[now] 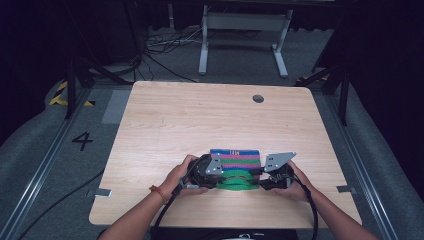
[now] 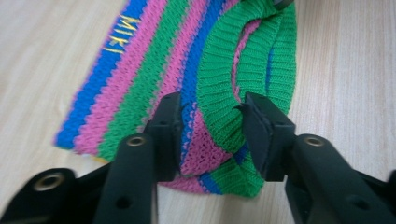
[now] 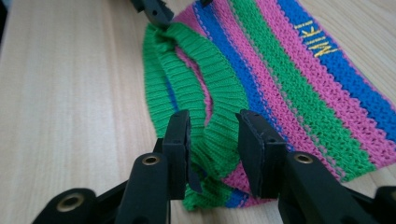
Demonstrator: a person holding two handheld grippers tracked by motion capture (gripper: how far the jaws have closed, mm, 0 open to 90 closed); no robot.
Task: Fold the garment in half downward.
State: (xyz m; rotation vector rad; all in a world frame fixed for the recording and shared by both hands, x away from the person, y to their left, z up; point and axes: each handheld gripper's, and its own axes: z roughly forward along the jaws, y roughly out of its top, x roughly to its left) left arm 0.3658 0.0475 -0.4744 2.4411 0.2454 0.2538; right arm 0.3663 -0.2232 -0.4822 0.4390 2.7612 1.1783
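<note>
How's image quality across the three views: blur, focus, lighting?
High view: soft and low in detail, table evenly lit, surroundings dark. Left gripper view: knit cloth sharp at centre, the near jaw bases soft, the yellow lettering slightly blurred. Right gripper view: ribbed green edge crisp, far corner softer; no glare or hard shadows.

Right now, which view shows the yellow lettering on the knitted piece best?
The left gripper view: the yellow lettering sits large on the blue stripe of the knitted piece. The right gripper view shows it smaller, near the far edge; the high view shows a tiny yellow mark.
</note>
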